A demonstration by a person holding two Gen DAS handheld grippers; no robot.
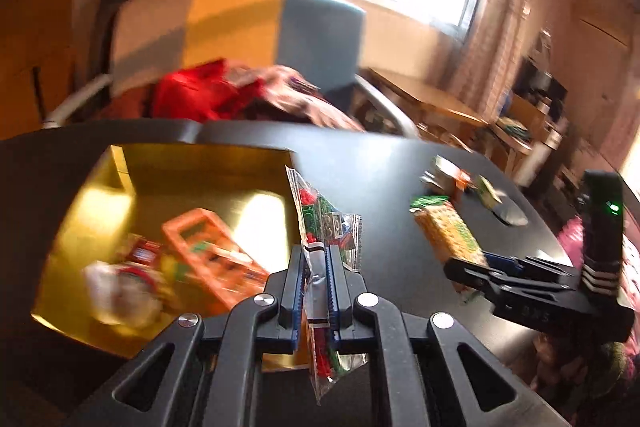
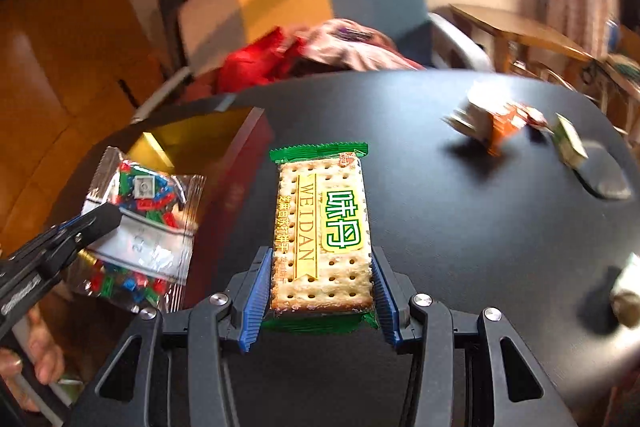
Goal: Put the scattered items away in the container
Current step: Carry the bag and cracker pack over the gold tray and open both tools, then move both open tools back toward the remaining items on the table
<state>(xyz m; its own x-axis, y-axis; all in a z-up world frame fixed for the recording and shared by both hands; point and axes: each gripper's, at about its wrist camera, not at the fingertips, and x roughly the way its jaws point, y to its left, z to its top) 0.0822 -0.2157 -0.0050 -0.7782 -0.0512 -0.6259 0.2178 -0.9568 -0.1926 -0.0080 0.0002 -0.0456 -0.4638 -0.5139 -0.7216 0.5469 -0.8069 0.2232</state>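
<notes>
I look over a black worktop (image 2: pixel 440 227) with a gold-lined container (image 1: pixel 208 159) at its left. My left gripper (image 1: pixel 316 279), nearer it, pinches a bag of toy bricks (image 1: pixel 328 223) shut-jawed, seemingly just beside the rim. My right gripper (image 2: pixel 320 291), jaws part-open, clamps a cracker packet (image 2: pixel 320 227) lengthwise.

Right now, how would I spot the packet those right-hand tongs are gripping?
Find the black table, then the gold-lined box at its left. Just right of that box, the right tongs clamp a cracker packet: green-edged, printed WEIDAN, unlike the clear bag of small bricks beside it.
</notes>
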